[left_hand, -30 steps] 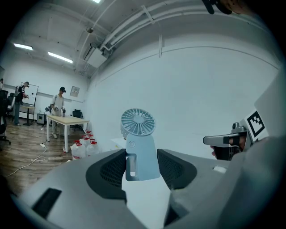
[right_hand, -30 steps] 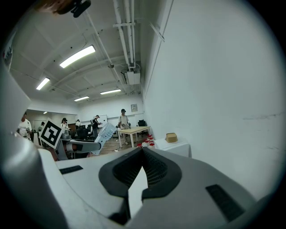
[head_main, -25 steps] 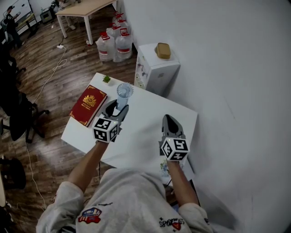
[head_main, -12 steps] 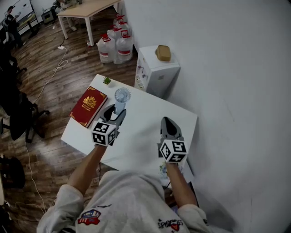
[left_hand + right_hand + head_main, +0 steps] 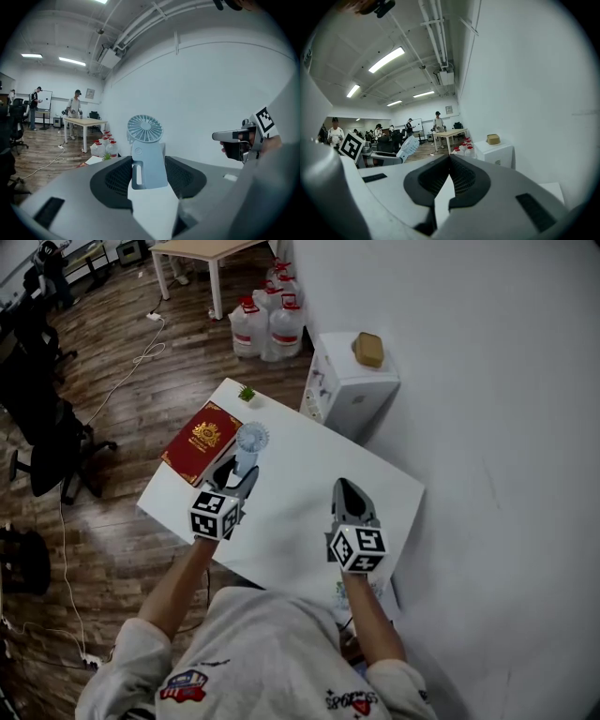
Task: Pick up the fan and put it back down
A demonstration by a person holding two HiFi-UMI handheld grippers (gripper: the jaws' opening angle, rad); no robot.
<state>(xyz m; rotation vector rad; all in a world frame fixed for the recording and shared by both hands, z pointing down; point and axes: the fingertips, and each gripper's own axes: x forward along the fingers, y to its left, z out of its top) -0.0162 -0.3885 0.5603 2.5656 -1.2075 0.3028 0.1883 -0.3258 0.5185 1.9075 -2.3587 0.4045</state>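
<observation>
Two grippers show: the left gripper [image 5: 240, 468] clasps the upright fan [image 5: 251, 439] by its handle, just right of the book [image 5: 202, 440]; the right gripper [image 5: 347, 489], jaws pressed together on nothing, hangs well right of the book.

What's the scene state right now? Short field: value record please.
fan: upright, handle clamped by left gripper, head above it
right gripper: shut, empty, over the table
fan base: contact with table cannot be told
on table: red book near left edge, small plant at far corner
beyond table: white cabinet, water jugs
</observation>
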